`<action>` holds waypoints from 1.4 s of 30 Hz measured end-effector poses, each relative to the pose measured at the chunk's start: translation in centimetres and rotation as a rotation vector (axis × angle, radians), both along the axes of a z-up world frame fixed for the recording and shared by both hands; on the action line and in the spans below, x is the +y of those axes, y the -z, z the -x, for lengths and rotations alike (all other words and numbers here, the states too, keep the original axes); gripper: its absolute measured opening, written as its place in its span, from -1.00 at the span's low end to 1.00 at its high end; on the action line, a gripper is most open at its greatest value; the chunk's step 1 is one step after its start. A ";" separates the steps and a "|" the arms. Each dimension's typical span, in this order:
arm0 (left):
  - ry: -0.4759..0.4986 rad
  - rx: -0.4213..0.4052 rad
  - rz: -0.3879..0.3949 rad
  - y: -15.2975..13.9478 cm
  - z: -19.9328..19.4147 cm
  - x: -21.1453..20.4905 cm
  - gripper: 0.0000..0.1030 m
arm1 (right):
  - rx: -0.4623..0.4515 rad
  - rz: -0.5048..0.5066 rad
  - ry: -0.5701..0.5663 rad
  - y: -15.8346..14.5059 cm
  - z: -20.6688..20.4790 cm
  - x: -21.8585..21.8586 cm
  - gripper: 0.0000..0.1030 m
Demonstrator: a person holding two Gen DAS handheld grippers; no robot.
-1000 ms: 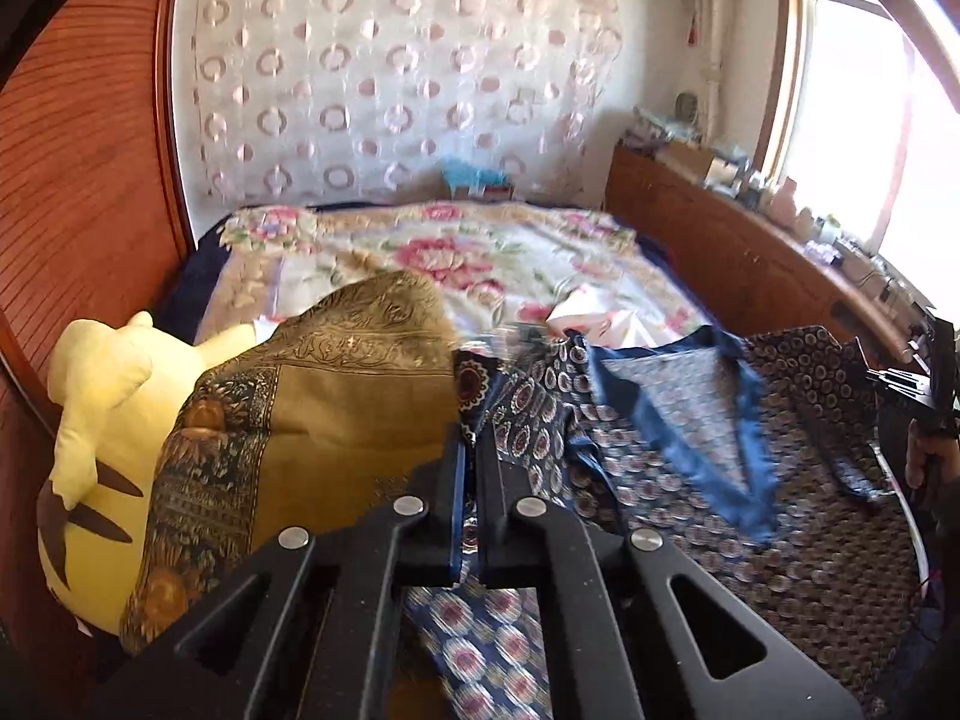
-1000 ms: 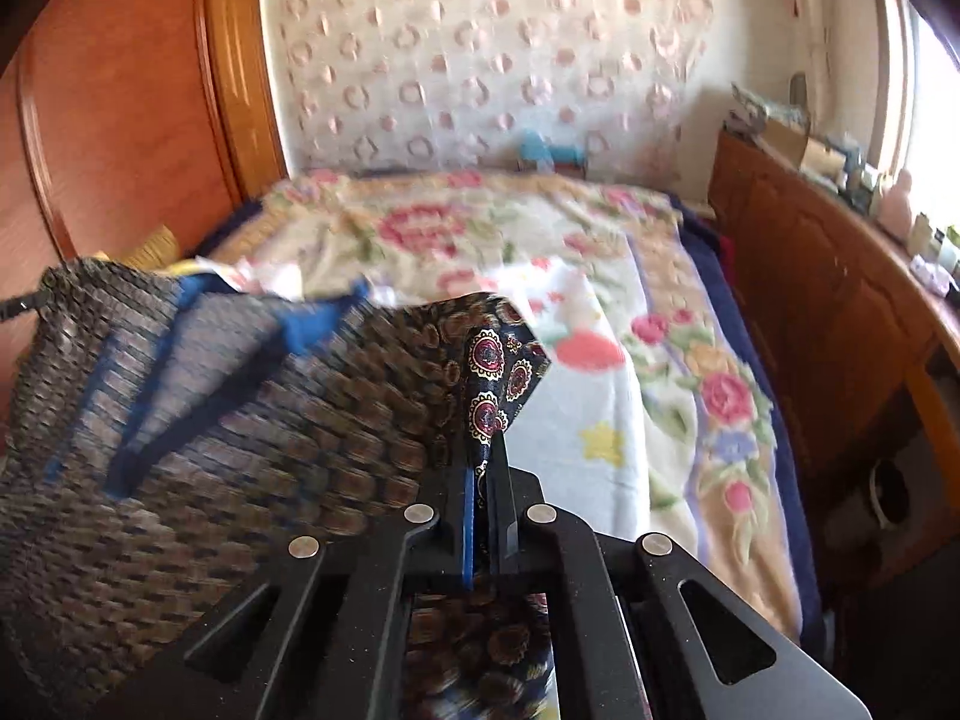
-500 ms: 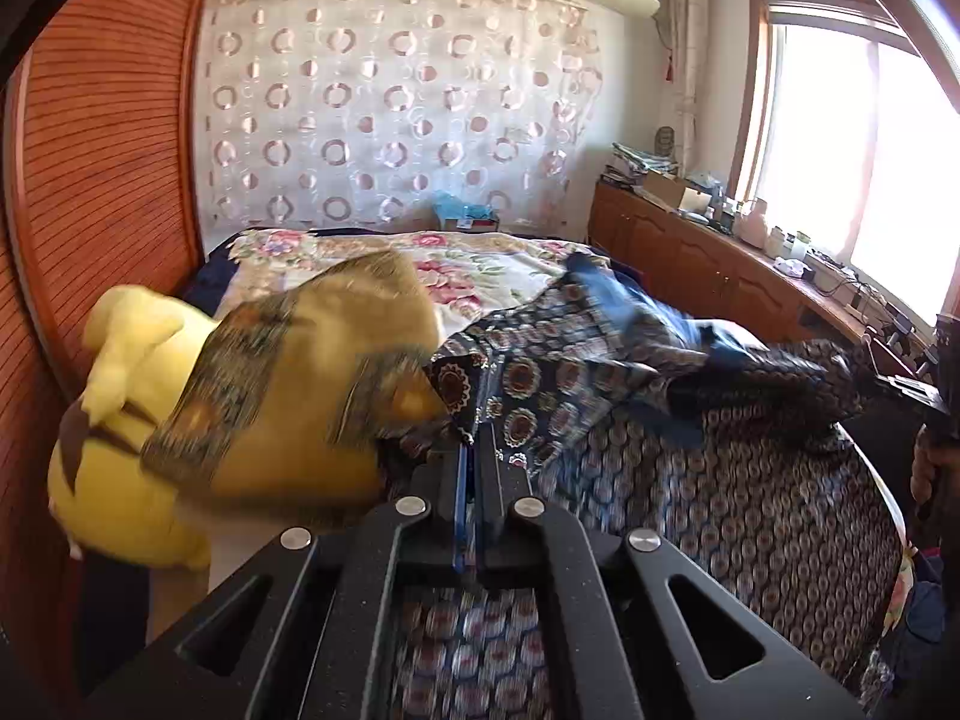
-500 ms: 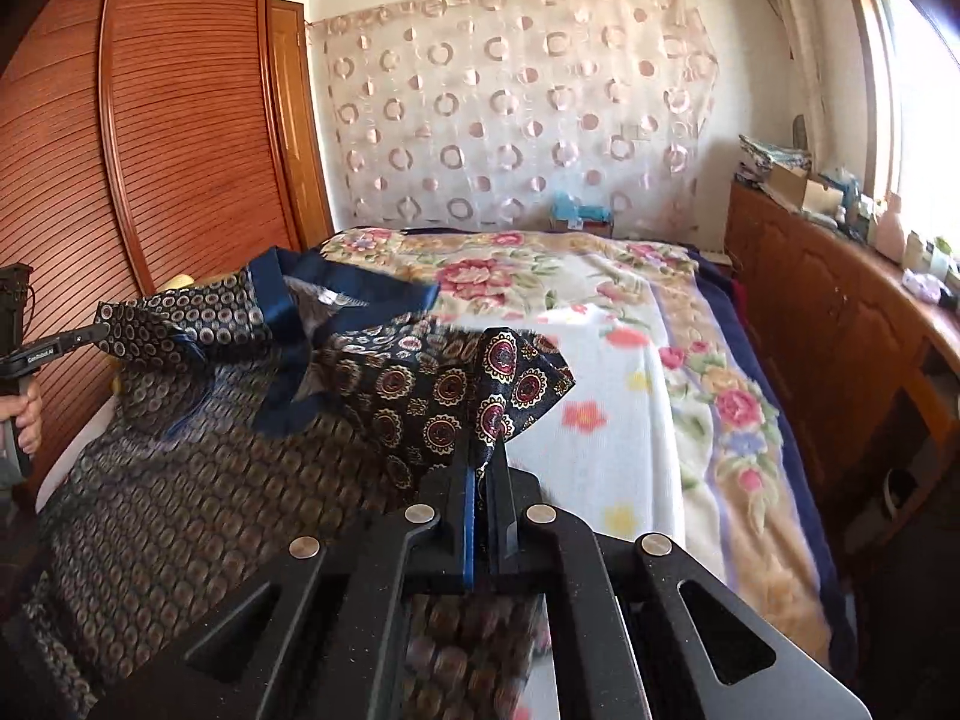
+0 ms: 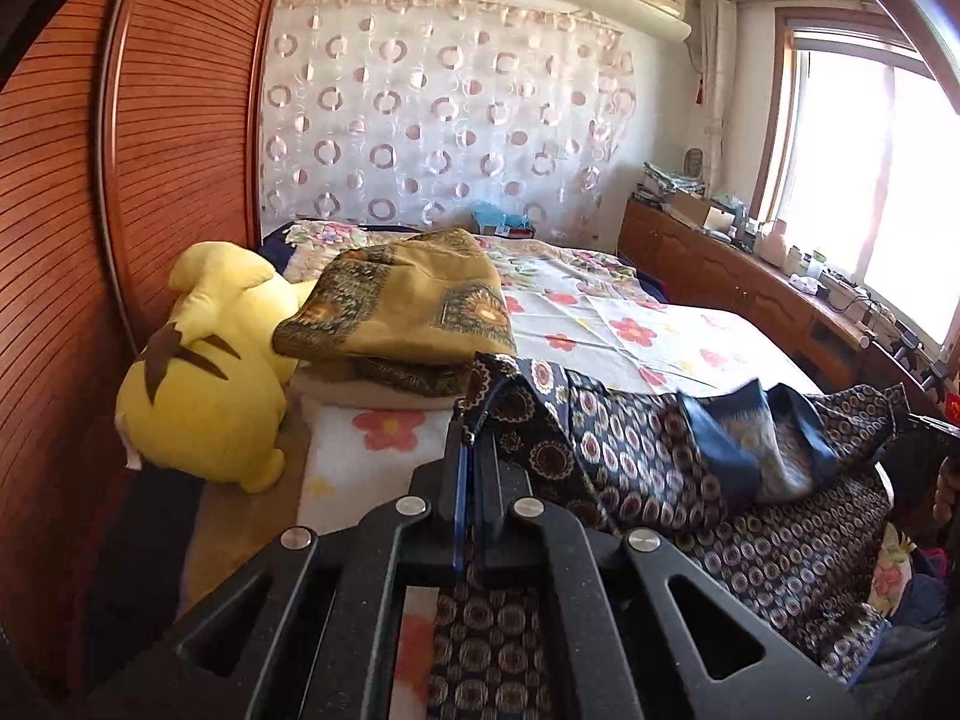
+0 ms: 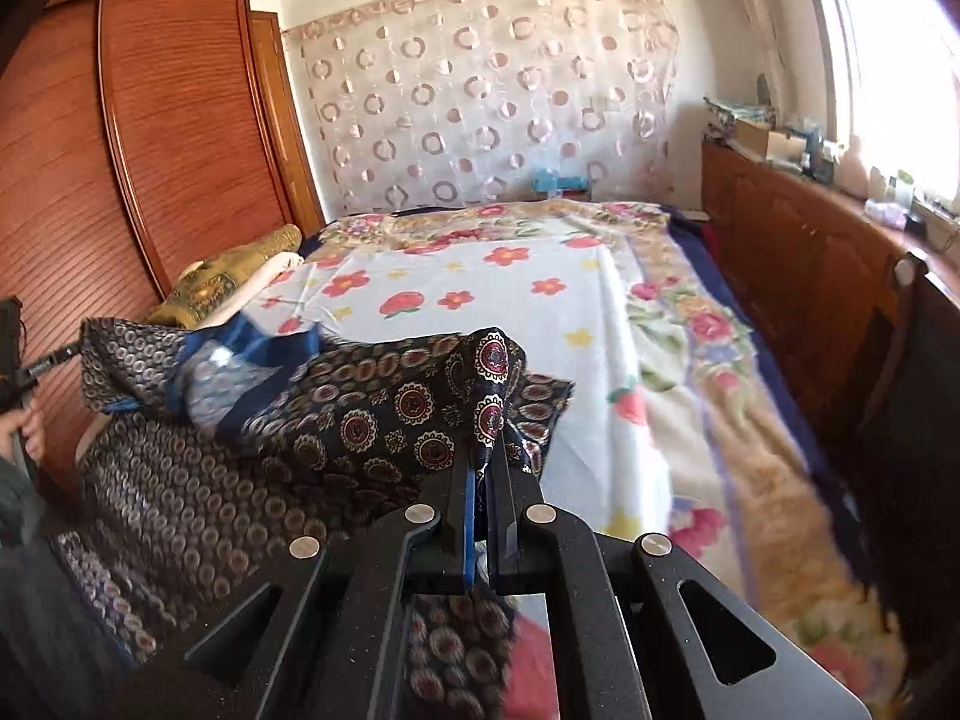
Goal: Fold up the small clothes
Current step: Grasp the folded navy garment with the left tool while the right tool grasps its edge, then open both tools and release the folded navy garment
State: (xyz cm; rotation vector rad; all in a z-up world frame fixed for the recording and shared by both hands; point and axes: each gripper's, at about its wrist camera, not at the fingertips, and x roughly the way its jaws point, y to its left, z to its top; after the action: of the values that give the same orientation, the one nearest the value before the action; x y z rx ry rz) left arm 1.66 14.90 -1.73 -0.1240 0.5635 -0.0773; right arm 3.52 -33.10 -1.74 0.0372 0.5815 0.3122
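A dark patterned garment (image 5: 690,468) with a blue V-neck trim hangs stretched between both grippers over the near end of the bed. My left gripper (image 5: 474,420) is shut on one corner of it. My right gripper (image 6: 487,468) is shut on the other corner of the garment (image 6: 360,414), which bunches up above its fingertips. The blue collar (image 6: 240,348) sags toward the bed in the middle. In the right wrist view the left gripper (image 6: 42,360) shows at the far left with a hand on it.
A floral blanket (image 6: 540,300) covers the bed. A yellow plush toy (image 5: 204,372) and a folded mustard patterned cloth (image 5: 408,306) lie at the bed's left side, by a wooden wardrobe (image 5: 120,180). A wooden cabinet (image 6: 798,252) with clutter runs along the right, under the window.
Both grippers have pulled back toward the foot of the bed with the garment. The garment has come off the bed's middle and now sags low at the near end.
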 end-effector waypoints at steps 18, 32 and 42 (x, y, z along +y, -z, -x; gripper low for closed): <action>-0.013 0.032 -0.012 -0.3 1.9 1.5 0.03 | 0.047 0.115 -0.024 -3.0 0.1 2.9 -0.75; 0.080 0.160 -0.108 0.8 -8.7 -0.5 0.37 | 0.011 0.156 0.023 -3.0 -4.5 3.6 -0.07; 0.132 0.335 -0.170 4.5 -12.3 -2.1 0.37 | 0.174 0.135 0.013 0.3 -9.8 3.5 -0.05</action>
State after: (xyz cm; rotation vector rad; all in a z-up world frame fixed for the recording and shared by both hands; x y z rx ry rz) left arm 13.93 12.82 -6.24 0.0685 0.9093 -0.1380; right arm 13.30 -29.61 -1.99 -0.0627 0.7739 0.2579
